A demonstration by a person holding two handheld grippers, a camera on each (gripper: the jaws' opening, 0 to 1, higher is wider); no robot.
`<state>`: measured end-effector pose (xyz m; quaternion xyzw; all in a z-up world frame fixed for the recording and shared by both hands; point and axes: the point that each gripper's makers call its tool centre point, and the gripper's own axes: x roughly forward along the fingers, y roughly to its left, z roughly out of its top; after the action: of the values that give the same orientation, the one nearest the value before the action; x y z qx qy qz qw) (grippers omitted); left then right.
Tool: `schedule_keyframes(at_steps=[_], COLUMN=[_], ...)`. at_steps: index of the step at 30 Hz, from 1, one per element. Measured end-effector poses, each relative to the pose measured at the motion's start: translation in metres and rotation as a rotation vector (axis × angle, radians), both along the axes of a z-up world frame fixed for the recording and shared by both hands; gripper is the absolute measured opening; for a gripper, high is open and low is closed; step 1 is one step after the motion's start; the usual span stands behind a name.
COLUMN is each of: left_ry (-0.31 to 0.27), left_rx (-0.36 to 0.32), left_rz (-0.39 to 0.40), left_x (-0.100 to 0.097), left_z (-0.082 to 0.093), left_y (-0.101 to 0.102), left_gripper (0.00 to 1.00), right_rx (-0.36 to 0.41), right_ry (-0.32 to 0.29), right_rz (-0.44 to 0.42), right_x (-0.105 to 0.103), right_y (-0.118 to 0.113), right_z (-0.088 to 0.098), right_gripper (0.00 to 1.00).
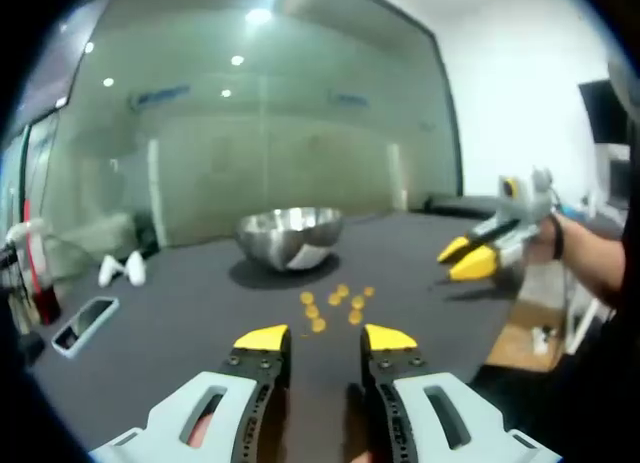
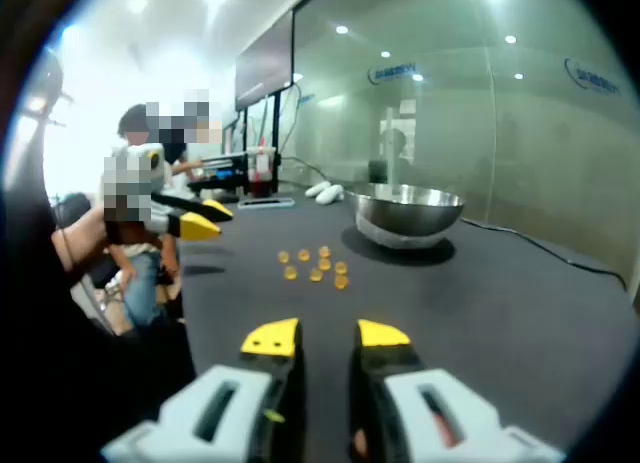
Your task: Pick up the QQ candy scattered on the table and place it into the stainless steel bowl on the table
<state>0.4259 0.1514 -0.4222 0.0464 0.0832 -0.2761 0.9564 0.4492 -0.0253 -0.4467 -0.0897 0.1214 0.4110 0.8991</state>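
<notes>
Both sets of tongs apart and empty, so best to drop the left gripper (image 1: 325,337) straight over the nearest QQ candy (image 1: 318,325), pinch gently, then carry to the stainless steel bowl (image 1: 290,235).

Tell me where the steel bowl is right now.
The bowl sits on the dark table, just beyond the candies, ahead of both grippers.

Both cams sit low over the dark surface (image 1: 180,333), each looking out along its own jaws from opposite sides. The left gripper view faces the glass wall (image 1: 280,133) head-on; the right gripper view looks along it. Both catch the steel bowl (image 1: 290,235) and the little cluster of candies (image 1: 335,305) mid-distance, and each has the other gripper (image 1: 472,257) off to one side.
</notes>
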Motion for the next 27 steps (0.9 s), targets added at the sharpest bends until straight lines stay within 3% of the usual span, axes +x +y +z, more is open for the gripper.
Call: schedule_keyframes(at_steps=[13, 27], left_ry=[0.015, 0.048], left_rx=[0.054, 0.058], left_rz=[0.005, -0.019], left_x=[-0.001, -0.004], left_z=[-0.010, -0.017], left_y=[-0.001, -0.005], left_gripper=[0.31, 0.31], right_rx=[-0.004, -0.014], right_ry=[0.005, 0.009], right_rz=[0.000, 0.005], right_x=[0.000, -0.001], right_y=[0.000, 0.001], right_z=[0.001, -0.002], right_gripper=[0.22, 0.21])
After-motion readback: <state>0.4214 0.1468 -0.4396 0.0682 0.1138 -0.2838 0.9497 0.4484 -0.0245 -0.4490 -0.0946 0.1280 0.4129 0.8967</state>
